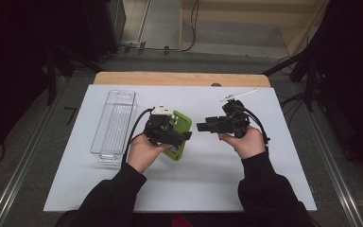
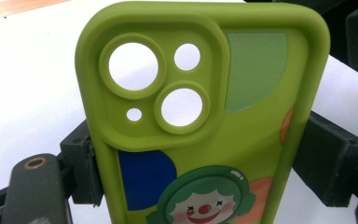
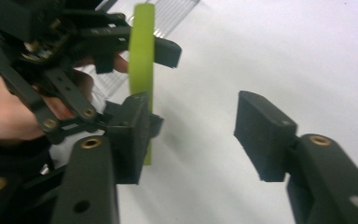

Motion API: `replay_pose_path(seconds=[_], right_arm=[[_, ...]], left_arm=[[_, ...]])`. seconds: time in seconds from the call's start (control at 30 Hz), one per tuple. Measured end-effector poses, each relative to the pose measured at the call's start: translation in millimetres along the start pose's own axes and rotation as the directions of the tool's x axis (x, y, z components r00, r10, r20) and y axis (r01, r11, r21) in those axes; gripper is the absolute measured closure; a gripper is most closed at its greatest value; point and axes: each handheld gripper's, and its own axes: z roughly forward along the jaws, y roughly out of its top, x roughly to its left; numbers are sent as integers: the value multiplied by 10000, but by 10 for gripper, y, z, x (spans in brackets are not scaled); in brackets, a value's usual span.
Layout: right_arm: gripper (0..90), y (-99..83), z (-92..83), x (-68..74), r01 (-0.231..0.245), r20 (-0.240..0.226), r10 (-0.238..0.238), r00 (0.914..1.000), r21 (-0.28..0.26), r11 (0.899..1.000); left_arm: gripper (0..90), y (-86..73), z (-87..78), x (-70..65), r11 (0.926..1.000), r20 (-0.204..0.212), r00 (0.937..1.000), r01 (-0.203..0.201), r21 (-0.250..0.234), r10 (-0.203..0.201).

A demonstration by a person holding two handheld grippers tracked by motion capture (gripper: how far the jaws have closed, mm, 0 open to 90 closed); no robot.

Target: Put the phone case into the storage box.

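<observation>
A lime-green phone case with a clown picture and camera cut-outs is held just above the white table top. My left gripper is shut on it; in the left gripper view the case stands upright with the black pads pressing on its two long edges. My right gripper points left toward the case, a short gap away. In the right gripper view its jaws stand open with nothing between them, and the case shows edge-on beyond the left jaw.
A clear plastic bin lies lengthwise at the left of the white table top. A thin white stick-like object rests near the far edge, behind my right hand. A wooden edge runs along the back.
</observation>
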Motion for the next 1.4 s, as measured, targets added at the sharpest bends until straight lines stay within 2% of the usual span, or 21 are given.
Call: replay_pose_path(seconds=[0.23, 0.33, 0.43, 0.53, 0.77, 1.03, 1.2, 1.4], right_arm=[[374, -99, 53, -64, 219, -77, -219, 9997, -2, 9998], [346, -123, 71, -81, 414, 75, -415, 9991, 223, 9989], [329, -169, 83, -95, 745, -28, -745, 9972, -16, 9972], [312, -214, 107, -111, 895, -135, -894, 9959, 59, 9960], [276, -321, 145, -121, 1571, -175, -1569, 9875, 111, 9875], [271, -426, 163, -104, 1769, -398, -1765, 9835, 65, 9842], [267, -505, 157, -98, 1814, -202, -1809, 9833, 271, 9830], [266, -609, 126, -112, 2050, -204, -2046, 9786, 158, 9786]], left_arm=[[179, 24, -72, 56, 9995, 155, 9998, 135, 291, -140], [179, 31, -100, 73, 9994, 236, 9995, 199, 284, -205], [178, 33, -112, 77, 9993, 308, 9993, 201, 320, -211], [178, 40, -134, 86, 9991, 409, 9987, 295, 299, -308], [178, 53, -170, 112, 9985, 575, 9972, 453, 295, -469], [178, 51, -180, 123, 9984, 723, 9960, 505, 245, -522], [178, 57, -199, 142, 9982, 789, 9952, 559, 211, -574], [178, 57, -205, 147, 9980, 863, 9946, 564, 269, -585]])
